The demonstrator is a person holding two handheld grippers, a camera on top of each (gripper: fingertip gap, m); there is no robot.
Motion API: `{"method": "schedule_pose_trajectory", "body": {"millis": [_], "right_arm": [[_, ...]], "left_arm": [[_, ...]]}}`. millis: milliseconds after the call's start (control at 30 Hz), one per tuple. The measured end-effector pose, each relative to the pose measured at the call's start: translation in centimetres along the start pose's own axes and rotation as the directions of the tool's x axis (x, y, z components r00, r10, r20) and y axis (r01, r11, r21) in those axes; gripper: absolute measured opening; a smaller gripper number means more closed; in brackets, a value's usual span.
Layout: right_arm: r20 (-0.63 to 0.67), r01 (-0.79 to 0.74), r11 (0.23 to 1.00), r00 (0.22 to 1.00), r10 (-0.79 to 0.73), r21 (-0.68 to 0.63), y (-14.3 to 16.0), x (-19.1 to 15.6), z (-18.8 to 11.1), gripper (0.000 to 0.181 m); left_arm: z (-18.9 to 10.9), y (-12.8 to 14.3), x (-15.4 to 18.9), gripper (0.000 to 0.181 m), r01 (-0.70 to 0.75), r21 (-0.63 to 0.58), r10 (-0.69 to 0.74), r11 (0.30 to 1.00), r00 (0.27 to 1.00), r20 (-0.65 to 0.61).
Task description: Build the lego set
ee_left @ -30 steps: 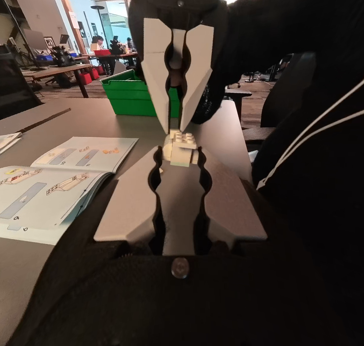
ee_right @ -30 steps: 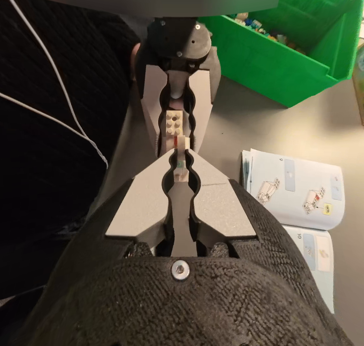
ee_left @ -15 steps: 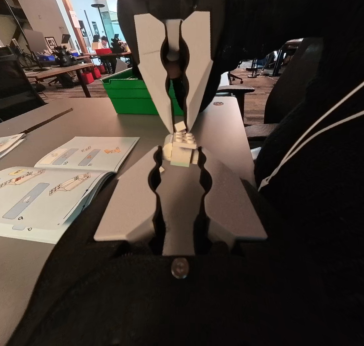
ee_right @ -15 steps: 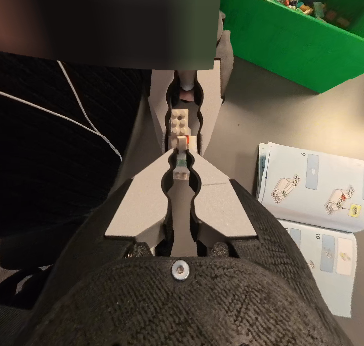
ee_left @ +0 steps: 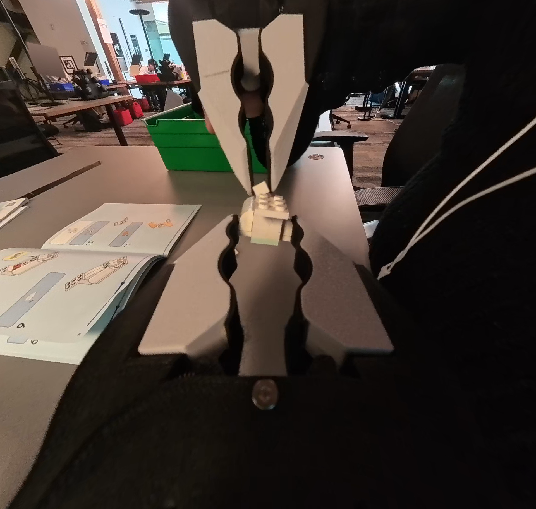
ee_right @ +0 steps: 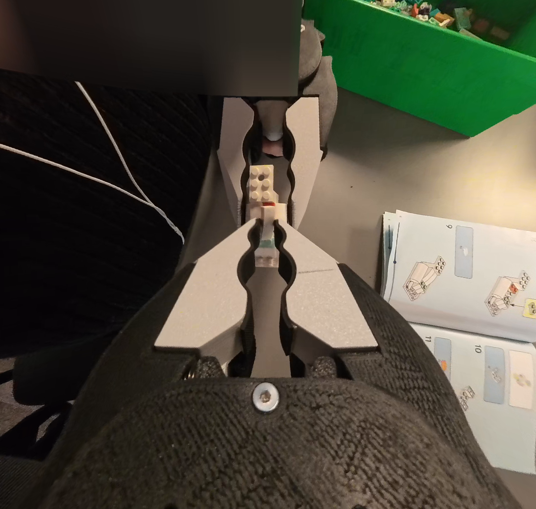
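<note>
My left gripper [ee_left: 264, 222] is shut on a white lego assembly [ee_left: 265, 225] with studs on top, held above the table. My right gripper [ee_left: 259, 189] comes down from above, shut on a small white piece [ee_left: 261, 189] that is tilted and meets the assembly's far studs. In the right wrist view my right gripper [ee_right: 266, 222] pinches the small piece [ee_right: 265, 244], which has a green and clear end. Its far end touches the assembly [ee_right: 261, 187] near a red part, inside the left gripper [ee_right: 266, 213] opposite.
An open instruction booklet [ee_left: 87, 257] lies on the grey table [ee_left: 145, 176] to the left; it also shows in the right wrist view [ee_right: 464, 277]. A green bin [ee_right: 406, 69] with several loose bricks stands behind [ee_left: 191, 153]. A person in dark clothing with white cords sits close by. Both grippers' tips are close together, under 4 cm apart.
The right gripper has moved in closer over the assembly, and the small piece now shows tilted at its tips against the studs. The left gripper has held the assembly still.
</note>
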State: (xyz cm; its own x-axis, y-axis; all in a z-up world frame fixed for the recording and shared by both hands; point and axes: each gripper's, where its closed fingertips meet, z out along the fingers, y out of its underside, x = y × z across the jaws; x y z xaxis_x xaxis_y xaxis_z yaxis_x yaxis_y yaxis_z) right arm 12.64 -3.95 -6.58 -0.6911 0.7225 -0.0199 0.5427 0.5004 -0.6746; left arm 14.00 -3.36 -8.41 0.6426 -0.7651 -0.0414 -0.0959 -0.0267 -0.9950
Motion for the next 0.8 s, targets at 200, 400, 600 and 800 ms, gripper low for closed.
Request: {"method": "schedule_pose_trajectory", "body": {"millis": [200, 400, 600, 800], "right_arm": [[-0.048, -0.01, 0.998, 0.999, 0.007, -0.066, 0.56, 0.53, 0.16, 0.006], [-0.015, -0.032, 0.997, 0.999, 0.031, -0.077, 0.48, -0.03, 0.35, 0.007], [0.006, -0.06, 0.996, 0.998, 0.061, -0.058, 0.27, -0.26, 0.44, 0.014], [-0.037, -0.032, 0.999, 0.999, 0.033, 0.017, -0.44, -0.09, -0.07, 0.028]], "left_arm": [[0.15, 0.28, -0.02, 0.035, -0.009, -0.018, 0.009, 1.0, 1.0, 0.005], [0.14, 0.31, -0.01, 0.035, -0.007, -0.02, 0.007, 1.0, 1.0, 0.004], [0.11, 0.17, -0.02, 0.035, 0.002, -0.011, -0.002, 1.0, 1.0, 0.0], [-0.31, -0.46, -0.6, 0.035, 0.046, 0.033, -0.046, 0.998, 0.999, 0.014]]}}
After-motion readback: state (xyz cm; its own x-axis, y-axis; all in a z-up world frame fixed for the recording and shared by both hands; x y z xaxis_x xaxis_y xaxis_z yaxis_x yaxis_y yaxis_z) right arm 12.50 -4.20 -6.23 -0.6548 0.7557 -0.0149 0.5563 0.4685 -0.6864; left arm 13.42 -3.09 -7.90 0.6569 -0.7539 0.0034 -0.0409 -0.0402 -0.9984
